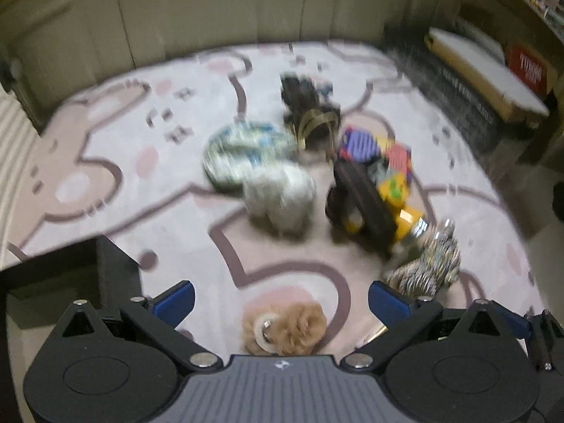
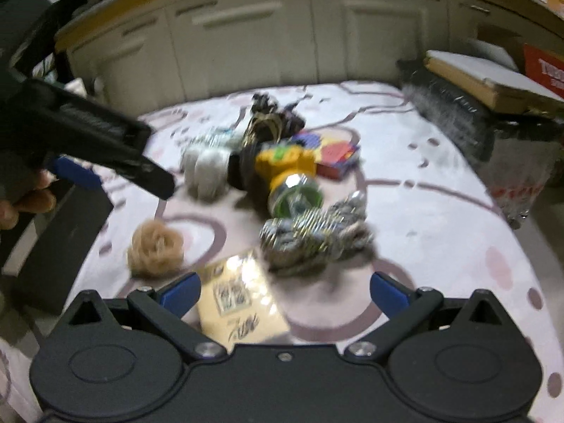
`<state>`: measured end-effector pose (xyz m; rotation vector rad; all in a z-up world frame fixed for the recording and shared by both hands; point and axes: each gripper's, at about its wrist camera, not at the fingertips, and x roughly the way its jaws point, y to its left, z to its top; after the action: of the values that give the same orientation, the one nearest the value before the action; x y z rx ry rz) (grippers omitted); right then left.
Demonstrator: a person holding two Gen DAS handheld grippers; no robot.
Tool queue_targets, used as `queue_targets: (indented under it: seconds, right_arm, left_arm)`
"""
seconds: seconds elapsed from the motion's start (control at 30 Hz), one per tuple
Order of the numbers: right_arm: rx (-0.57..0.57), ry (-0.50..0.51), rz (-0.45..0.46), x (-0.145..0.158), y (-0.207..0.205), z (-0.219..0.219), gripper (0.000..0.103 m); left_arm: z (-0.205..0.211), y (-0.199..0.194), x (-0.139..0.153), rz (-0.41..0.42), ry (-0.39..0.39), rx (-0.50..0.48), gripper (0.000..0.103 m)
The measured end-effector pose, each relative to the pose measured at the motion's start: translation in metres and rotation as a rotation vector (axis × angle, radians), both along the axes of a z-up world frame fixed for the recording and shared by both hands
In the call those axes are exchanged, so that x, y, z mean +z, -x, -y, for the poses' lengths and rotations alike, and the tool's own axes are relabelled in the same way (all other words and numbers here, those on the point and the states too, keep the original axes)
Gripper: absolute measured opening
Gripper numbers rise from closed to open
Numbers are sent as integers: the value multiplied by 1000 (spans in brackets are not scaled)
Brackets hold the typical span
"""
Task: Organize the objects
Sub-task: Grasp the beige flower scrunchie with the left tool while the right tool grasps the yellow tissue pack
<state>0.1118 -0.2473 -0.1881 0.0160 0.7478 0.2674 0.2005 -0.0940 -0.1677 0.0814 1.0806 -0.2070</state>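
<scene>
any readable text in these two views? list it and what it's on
"TURBO": a guess at the white letters on the red box; blurred in the left view, cut off at the edge in the right.
Packet: a QR-like square and dark script, too blurred to read.
Black crate: pale marks along its side, unreadable.
Nothing legible on the toys or the rug.

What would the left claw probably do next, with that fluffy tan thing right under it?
Probably lower straight down and close on the tan pom-pom scrunchie. The left gripper is open, empty, and the scrunchie lies loose on the rug between its fingers, apart from the cluttered pile.
</scene>
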Motion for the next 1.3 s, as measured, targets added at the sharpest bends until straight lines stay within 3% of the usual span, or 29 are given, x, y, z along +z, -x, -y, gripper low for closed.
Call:
queue_targets:
  seconds: [0.27,0.5,0.53,0.73,0.9,1.0,1.17,1.3]
  right_arm:
    - [55,31,-26,-22,4,-16,103]
    - [60,94,-31,-23,2,-26,103]
    - [58,89,-36,-22,1,-25,101]
    - [128,90,-44,-11,-3,-28,58]
    - [126,91,-57,-6,2,-27,56]
    - [108,73,-70,-5,3,-22,56]
    - [98,71,-60,1,3,-19,56]
    - [107,83,-34,10,4,-20,55]
  left_arm:
    - [2,-9,-51,-155,-13,45,103]
    - [-4,-8,-58,-141,-29,67,103]
    - [-5,-6,-59,-135,-31,64,103]
    - [-5,-1,-59,-108,-52,55,103]
    - [-4,3,-59,-90,-54,4,103]
    - [-5,6,-55,-77,-57,-1,92]
    - [-1,10,-42,-34,-69,-47,43]
    - [-6,11,-34,-31,-49,-64,36]
